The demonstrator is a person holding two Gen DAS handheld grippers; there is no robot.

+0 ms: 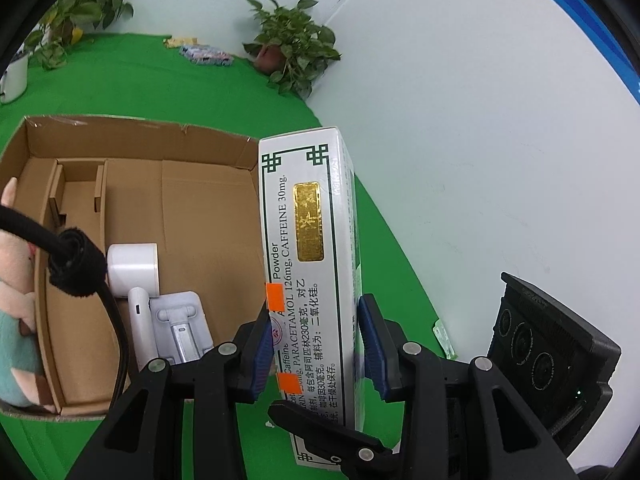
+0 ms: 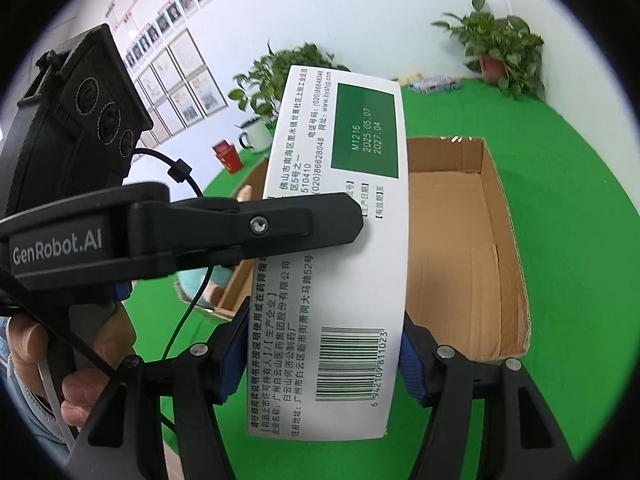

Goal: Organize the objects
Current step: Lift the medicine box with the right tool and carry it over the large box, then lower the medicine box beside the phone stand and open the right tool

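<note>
A white medicine box (image 1: 308, 240) with green trim and a gold label hangs above the green cloth, just right of an open cardboard box (image 1: 140, 126). My left gripper (image 1: 316, 340) is shut on its narrow sides, blue pads pressing. My right gripper (image 2: 320, 356) is shut on the same medicine box (image 2: 340, 240), across its wide barcode face. One left finger (image 2: 312, 220) lies across that face in the right wrist view. A right finger (image 1: 320, 428) shows low in the left wrist view. The cardboard box (image 2: 508, 220) lies behind the medicine box.
Inside the cardboard box are a white roll (image 1: 134, 268) and a white folding stand (image 1: 180, 320). A plush toy (image 1: 16, 280) leans at its left side. Potted plants (image 1: 292, 48) stand at the cloth's far edge, with a mug (image 2: 256, 134) and a red carton (image 2: 228, 156).
</note>
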